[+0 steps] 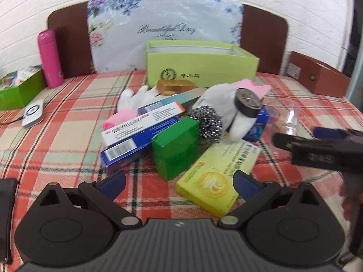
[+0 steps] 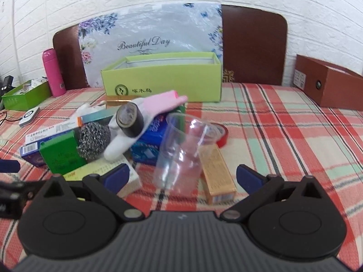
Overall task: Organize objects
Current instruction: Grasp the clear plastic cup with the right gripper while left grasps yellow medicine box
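Clear plastic cup [image 2: 181, 149] just below frame centre in the right wrist view, lying tilted among the clutter, long axis running from its mouth at upper right to its base at lower left. Beside it on the lower right, a gold carton [image 2: 217, 176], long axis running from upper left to lower right. Behind the cup, a red tape roll [image 2: 223, 133].

Right gripper [image 2: 181, 176] spread wide at the bottom of the frame, blue pads on either side of the cup's lower end, nothing pinched; contact with the cup not clear.

Left gripper [image 1: 179, 183] likewise spread wide, empty, with a green box [image 1: 174, 147] and a yellow carton [image 1: 215, 179] lying between and beyond the fingertips. The yellow carton's long axis runs from lower left to upper right.

Black tape roll [image 2: 130, 120] resting on a white and pink glove [image 2: 136, 133], next to a steel scourer [image 2: 93, 140].

Behind the pile, an open lime box [image 2: 163, 79] on the plaid cloth [image 2: 283, 136]; its print too small to read. On the floral board [image 2: 147, 36] at top centre: "Beautiful Day".
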`<state>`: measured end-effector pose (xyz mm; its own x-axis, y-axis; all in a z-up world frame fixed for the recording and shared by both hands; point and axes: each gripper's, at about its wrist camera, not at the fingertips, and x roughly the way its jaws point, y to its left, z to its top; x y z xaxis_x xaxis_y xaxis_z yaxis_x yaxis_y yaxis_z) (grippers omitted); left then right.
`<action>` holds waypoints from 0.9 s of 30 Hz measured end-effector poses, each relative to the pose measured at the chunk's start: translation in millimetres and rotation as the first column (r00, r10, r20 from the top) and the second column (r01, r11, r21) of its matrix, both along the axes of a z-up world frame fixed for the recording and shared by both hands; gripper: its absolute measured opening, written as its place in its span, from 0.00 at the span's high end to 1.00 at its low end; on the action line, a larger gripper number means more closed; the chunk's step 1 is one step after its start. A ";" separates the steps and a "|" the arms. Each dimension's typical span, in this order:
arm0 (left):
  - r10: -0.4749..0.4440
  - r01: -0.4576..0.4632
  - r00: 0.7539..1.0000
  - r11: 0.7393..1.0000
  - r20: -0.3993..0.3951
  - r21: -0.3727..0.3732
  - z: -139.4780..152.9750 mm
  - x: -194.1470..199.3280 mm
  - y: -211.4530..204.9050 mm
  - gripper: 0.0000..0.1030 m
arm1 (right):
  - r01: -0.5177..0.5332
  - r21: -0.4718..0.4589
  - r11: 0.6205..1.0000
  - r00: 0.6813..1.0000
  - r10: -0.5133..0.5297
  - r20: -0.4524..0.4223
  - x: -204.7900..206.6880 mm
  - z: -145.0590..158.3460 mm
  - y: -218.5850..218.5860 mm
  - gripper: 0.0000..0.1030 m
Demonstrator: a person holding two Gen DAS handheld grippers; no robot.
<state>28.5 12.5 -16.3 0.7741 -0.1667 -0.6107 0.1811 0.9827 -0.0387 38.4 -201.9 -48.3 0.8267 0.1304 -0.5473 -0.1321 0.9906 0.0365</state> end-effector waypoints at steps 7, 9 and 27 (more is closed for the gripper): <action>-0.158 0.158 0.987 0.987 0.026 0.005 -1.9 9.4 -27.0 0.05 | -0.041 0.007 0.999 0.998 0.042 -0.037 0.7 -0.8 -7.2 0.53; -0.169 0.169 0.985 0.985 0.012 0.016 -6.9 19.3 -35.4 0.05 | -0.068 0.022 0.997 0.995 0.069 -0.067 -6.3 2.4 -16.6 0.54; -0.180 0.182 0.973 0.983 -0.141 -0.001 -32.4 39.0 -51.8 0.23 | -0.070 0.041 0.997 0.993 0.073 -0.093 -11.3 -13.0 -20.0 0.51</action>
